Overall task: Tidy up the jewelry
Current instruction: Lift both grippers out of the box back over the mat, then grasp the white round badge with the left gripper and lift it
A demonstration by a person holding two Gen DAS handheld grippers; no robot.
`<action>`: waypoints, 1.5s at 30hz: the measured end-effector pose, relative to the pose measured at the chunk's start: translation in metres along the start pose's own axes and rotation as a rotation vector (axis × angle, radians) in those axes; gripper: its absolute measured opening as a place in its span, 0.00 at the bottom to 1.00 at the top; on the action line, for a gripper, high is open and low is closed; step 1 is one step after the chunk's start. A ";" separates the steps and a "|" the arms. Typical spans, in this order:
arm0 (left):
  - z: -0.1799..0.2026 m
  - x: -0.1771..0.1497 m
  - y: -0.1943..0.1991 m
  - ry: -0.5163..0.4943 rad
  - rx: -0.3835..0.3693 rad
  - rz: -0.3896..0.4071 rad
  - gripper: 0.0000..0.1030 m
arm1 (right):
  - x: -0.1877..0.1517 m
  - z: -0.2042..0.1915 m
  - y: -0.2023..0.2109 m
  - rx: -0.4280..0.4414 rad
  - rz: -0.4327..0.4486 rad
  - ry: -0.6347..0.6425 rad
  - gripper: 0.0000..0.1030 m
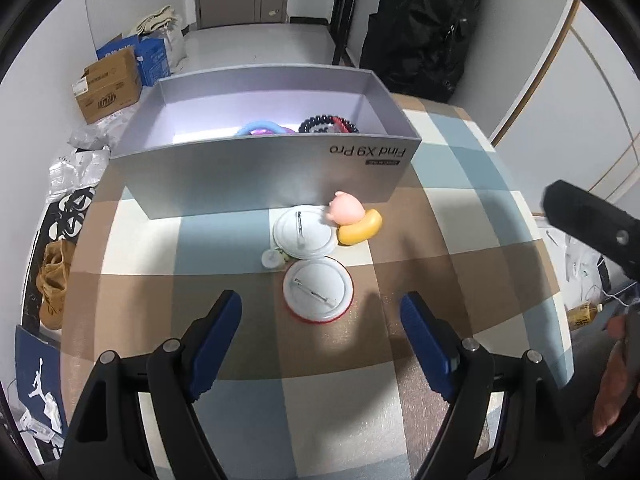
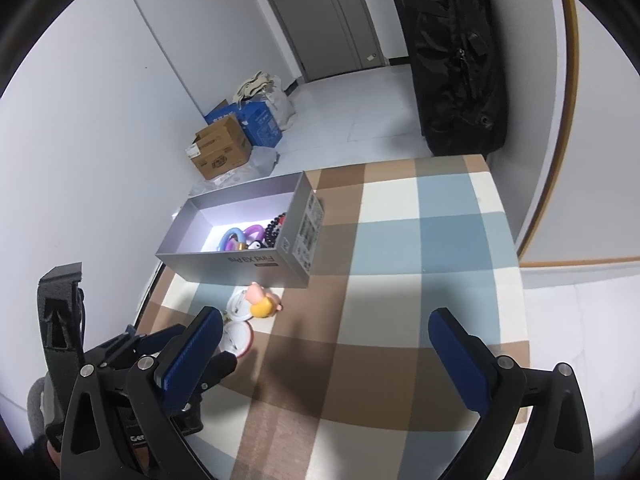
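Left wrist view: left gripper (image 1: 320, 320) hanging wide open over near badge (image 1: 318, 290), holding nothing. Far badge (image 1: 303, 232) lying just behind it, edges touching, beside pink-and-yellow toy (image 1: 354, 222). Gray box (image 1: 276, 176) sitting far side, beads (image 1: 330, 123) and rings (image 1: 260, 127) inside. Right gripper (image 2: 326, 344) also gaping wide, holding nothing, over bare tablecloth (image 2: 420, 280). Badge lying flat and thin, so fingers maybe sliding over it, pushing it into far badge, bumping toy. Pin on back maybe snagging.

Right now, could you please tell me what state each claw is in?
Left claw: open, holding nothing.
Right claw: open, holding nothing.
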State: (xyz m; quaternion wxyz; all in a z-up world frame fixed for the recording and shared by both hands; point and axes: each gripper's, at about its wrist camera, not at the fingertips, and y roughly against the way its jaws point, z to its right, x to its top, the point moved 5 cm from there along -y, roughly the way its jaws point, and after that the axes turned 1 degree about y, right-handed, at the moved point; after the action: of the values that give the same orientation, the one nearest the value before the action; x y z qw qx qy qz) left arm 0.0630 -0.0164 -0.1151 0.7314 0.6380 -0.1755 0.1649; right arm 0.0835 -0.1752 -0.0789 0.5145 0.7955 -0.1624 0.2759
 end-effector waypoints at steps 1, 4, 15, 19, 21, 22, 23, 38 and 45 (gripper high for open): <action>0.000 0.000 -0.003 0.006 0.010 -0.015 0.76 | 0.000 0.001 0.001 -0.002 0.000 -0.002 1.00; -0.001 -0.001 -0.008 0.027 0.017 -0.044 0.75 | 0.000 0.006 0.004 -0.003 0.007 -0.014 1.00; 0.002 0.000 -0.013 0.012 0.073 -0.052 0.41 | 0.000 0.018 0.012 -0.014 0.013 -0.042 1.00; 0.006 0.001 -0.015 -0.017 0.080 -0.047 0.36 | 0.001 0.017 0.013 -0.009 0.017 -0.046 1.00; 0.007 -0.001 -0.014 -0.027 0.066 -0.050 0.36 | 0.002 0.016 0.014 -0.007 0.019 -0.041 1.00; 0.008 -0.001 -0.013 -0.032 0.062 -0.051 0.36 | 0.002 0.015 0.014 -0.007 0.020 -0.039 1.00; 0.009 -0.002 -0.013 -0.038 0.061 -0.051 0.36 | 0.002 0.015 0.014 -0.007 0.021 -0.038 1.00; 0.010 -0.004 -0.002 0.021 -0.102 -0.059 0.36 | -0.002 0.021 0.013 -0.016 0.007 -0.066 1.00; -0.004 0.003 0.026 0.092 -0.222 -0.002 0.36 | -0.003 0.017 0.003 -0.017 -0.012 -0.072 1.00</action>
State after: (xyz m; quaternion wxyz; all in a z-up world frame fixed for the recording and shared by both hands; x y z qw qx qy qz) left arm 0.0540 -0.0085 -0.0911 0.8049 0.5451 -0.1581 0.1729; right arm 0.0846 -0.1918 -0.0841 0.5167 0.8014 -0.1786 0.2425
